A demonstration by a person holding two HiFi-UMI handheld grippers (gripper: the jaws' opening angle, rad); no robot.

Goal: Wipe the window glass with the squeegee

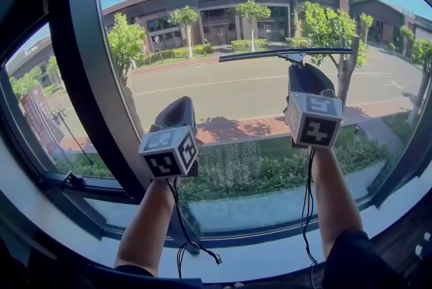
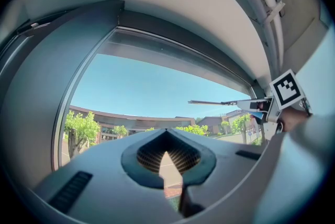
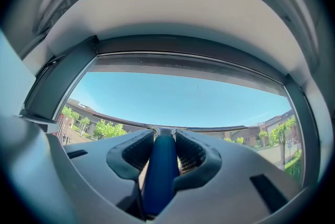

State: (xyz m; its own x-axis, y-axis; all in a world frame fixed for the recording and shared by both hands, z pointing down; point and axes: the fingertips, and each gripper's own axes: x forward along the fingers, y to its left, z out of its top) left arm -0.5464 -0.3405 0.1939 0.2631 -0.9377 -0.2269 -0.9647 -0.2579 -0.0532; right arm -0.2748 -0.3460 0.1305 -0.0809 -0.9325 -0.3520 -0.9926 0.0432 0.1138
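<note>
Squeegee (image 1: 283, 53): well to the right of the dark mullion (image 1: 101, 98), high on the pane. The thin blade lies almost level, and its left end reaches toward the mullion. Whether the blade touches the glass cannot be told.
Squeegee handle (image 3: 159, 170): blue and rounded, running back from the blade between the right gripper's pads.
Right gripper (image 1: 302, 71): right of the mullion and just under the blade, pointing up at it. Its jaws are clamped on the blue handle from both sides.
Left gripper (image 1: 179, 105): nearer the mullion and lower than the right one. Its jaws are closed tip to tip with nothing between them, and it is apart from the squeegee.
Marker cubes: one sits on the back of each gripper, and the left cube (image 1: 169, 151) is the closer to the mullion.
Window glass (image 1: 236, 95): the big pane right of the mullion, with a narrower pane on the mullion's left.
Cables (image 1: 181, 230): dark, hanging along each forearm, right of the mullion's foot.
Outside: past the mullion there are a road, trees, a low curved building and blue sky.
</note>
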